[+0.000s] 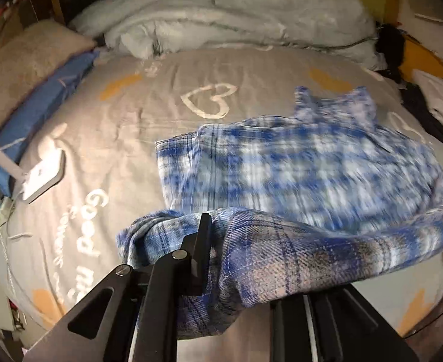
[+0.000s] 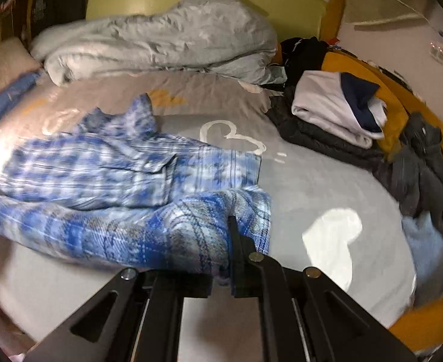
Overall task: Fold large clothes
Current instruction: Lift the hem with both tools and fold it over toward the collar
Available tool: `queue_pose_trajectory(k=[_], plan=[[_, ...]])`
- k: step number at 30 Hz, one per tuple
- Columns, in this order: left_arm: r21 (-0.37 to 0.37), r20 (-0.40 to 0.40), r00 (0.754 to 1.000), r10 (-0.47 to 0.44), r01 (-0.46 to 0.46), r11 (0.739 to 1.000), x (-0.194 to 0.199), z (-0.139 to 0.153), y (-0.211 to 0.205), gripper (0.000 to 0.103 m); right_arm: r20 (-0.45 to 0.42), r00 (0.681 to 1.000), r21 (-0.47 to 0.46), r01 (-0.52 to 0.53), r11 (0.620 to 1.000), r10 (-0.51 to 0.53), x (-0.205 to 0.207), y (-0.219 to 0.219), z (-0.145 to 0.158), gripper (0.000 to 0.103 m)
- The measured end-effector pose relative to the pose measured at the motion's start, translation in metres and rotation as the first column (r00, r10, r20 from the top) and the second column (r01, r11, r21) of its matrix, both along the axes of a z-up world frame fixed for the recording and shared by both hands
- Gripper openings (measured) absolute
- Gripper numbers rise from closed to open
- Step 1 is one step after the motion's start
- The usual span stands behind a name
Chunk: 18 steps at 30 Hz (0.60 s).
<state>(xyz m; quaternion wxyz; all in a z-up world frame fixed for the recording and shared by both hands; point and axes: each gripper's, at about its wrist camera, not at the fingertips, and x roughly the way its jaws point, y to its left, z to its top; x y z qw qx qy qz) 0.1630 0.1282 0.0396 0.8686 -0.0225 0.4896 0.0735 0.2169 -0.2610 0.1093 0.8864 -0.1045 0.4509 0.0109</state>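
While pinched, shirt [image 1: 282, 163] fills both jaws.

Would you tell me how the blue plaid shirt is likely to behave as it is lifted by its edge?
The blue plaid shirt probably stays floppy: it sags between the left gripper and right gripper. It looks light and should trail across the bedsheet.

Soft woven plaid shirt [image 1: 297, 163] cloth
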Motion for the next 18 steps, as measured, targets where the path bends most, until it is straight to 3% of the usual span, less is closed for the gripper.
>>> queue_pose_trajectory(k=[4,13,18], plan=[[-0.017,-0.092,0.996,0.011,-0.012,1.000,0.055,-0.019,0.012,0.018,-0.053,0.998,-0.004,0.022,1.000,-0.022,0.052,0.004,-0.014,0.006],[-0.063,-0.201,0.979,0.042,-0.056,0.996,0.125,-0.052,0.034,0.018,-0.145,0.989,-0.065,0.029,0.997,-0.038,0.140,0.025,-0.056,0.006],[-0.126,-0.206,0.976,0.075,-0.102,0.987,0.142,-0.062,0.046,0.017,-0.095,0.994,-0.103,0.045,0.994,-0.055,0.156,0.032,-0.068,0.006]])
